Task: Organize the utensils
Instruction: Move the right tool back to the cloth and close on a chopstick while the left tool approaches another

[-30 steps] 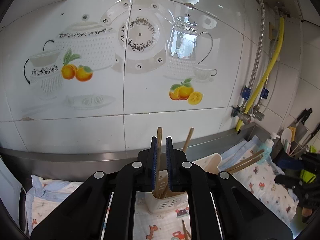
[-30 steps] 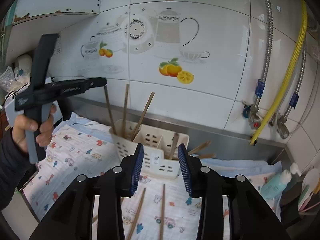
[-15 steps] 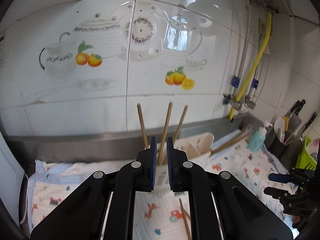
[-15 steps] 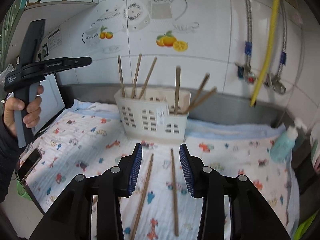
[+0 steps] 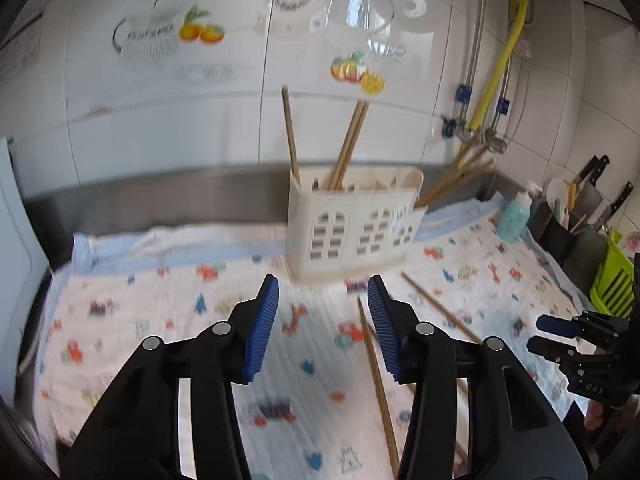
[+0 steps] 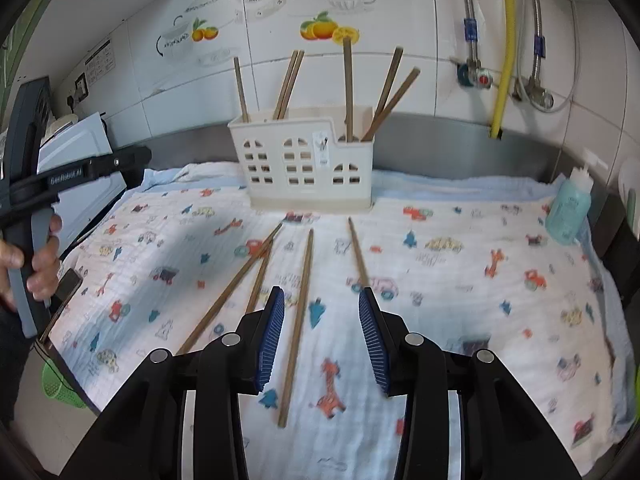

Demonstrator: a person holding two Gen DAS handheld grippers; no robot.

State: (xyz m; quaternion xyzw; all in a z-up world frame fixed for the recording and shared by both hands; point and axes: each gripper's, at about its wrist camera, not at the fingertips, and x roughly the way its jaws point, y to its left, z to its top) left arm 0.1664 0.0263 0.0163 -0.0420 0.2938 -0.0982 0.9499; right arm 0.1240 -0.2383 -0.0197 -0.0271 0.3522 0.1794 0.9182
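A white plastic utensil holder (image 6: 308, 156) (image 5: 352, 224) stands at the back of the patterned cloth, with several wooden chopsticks upright in it. Several loose chopsticks lie on the cloth in front of it; one chopstick (image 6: 298, 320) runs between my right gripper's (image 6: 321, 324) open jaws, which hover just above it without touching. My left gripper (image 5: 323, 316) is opening, its jaws empty, low over the cloth with a chopstick (image 5: 376, 372) just right of its right finger. In the right wrist view the left gripper's body (image 6: 60, 180) shows at the left, held by a hand.
A teal soap bottle (image 6: 568, 208) stands at the cloth's right edge. Knives and a utensil pot (image 5: 576, 208) sit at the far right beside a green rack (image 5: 612, 276). A white appliance (image 6: 76, 160) and a phone (image 6: 60, 300) lie left. Tiled wall and pipes rise behind.
My left gripper let a chopstick drop into the holder, pulled back and down, and opened. My right gripper sank toward the loose chopsticks on the cloth.
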